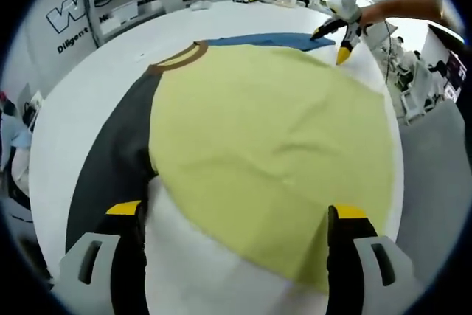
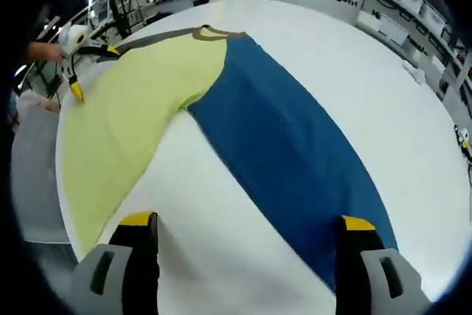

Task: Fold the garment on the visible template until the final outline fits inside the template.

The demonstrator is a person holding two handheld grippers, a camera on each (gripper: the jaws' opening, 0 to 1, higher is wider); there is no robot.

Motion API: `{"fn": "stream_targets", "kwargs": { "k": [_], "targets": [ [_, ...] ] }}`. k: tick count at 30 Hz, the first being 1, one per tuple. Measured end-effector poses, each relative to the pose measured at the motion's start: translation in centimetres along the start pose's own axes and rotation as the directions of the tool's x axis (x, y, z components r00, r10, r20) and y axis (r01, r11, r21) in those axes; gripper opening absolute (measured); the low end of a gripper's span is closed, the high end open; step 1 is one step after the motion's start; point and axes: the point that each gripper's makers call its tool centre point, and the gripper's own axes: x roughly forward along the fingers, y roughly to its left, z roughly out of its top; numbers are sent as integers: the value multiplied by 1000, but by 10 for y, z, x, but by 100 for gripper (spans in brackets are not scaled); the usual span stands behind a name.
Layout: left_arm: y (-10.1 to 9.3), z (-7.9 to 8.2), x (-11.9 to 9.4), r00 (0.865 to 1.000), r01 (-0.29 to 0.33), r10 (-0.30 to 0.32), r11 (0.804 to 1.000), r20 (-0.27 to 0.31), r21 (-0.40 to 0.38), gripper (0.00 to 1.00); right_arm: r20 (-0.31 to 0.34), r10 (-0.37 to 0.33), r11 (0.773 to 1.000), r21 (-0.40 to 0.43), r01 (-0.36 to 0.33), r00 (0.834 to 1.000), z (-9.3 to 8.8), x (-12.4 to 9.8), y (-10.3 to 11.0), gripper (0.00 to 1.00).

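Yellow garment (image 1: 265,145) (blue sleeve (image 2: 287,145) clearer from right gripper view), both grippers' jaws released.

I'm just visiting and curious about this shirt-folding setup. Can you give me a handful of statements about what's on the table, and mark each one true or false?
1. The shirt has a yellow body. True.
2. One sleeve is blue. True.
3. The other sleeve is red. False: it is dark, close to black.
4. The shirt lies on a wooden table. False: the table is white.
5. The left claw is clamped on the shirt. False: its jaws stand open, above the shirt's hem.
6. The right claw is open, with the blue sleeve running past its right jaw. True.
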Motion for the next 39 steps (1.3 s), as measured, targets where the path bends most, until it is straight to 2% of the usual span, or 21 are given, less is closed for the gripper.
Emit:
{"fn": "stream_targets", "kwargs": {
  "k": [4, 7, 13, 17, 21, 23, 24, 27, 28, 31, 36, 39],
  "targets": [
    [9, -6, -9, 999, -37, 38, 997, 21, -68, 99, 3, 0, 1000, 20, 0, 1000, 1, -3, 1, 99],
    [19, -11, -19, 997, -65, 70, 990, 40, -124, 99, 48, -7, 1000, 27, 6, 999, 6, -9, 2, 99],
    [38, -25, -34, 990, -124, 132, 979, 40, -160, 99, 84, -13, 998, 56, 9, 996, 9, -20, 8, 99],
    [48, -46, -41, 987, -150, 160, 967, 29, -208, 99, 110, -25, 997, 75, 17, 994, 13, -33, 12, 99],
    [58, -69, -43, 984, -170, 178, 959, 15, -229, 99, 167, -51, 987, 161, 24, 985, 20, -45, 17, 99],
    [64, -75, -44, 982, -178, 187, 950, 11, -256, 99, 174, -54, 989, 147, 29, 983, 22, -53, 24, 99],
    [66, -75, -45, 982, -179, 190, 947, 15, -267, 99, 179, -53, 990, 136, 29, 983, 23, -56, 28, 99],
    [71, -68, -46, 977, -159, 196, 930, 81, -333, 99, 162, -58, 993, 110, 41, 985, 22, -66, 33, 99],
    [74, -70, -47, 979, -162, 193, 933, 68, -321, 99, 164, -63, 993, 107, 46, 985, 23, -70, 33, 99],
    [82, -71, -48, 977, -167, 202, 927, 71, -336, 97, 161, -81, 991, 115, 63, 984, 24, -79, 32, 100],
    [90, -78, -51, 975, -176, 208, 938, 79, -300, 92, 170, -107, 989, 123, 87, 980, 31, -89, 37, 99],
    [93, -79, -53, 971, -184, 222, 932, 88, -311, 99, 176, -113, 988, 126, 91, 978, 34, -92, 44, 99]
  ]
}}
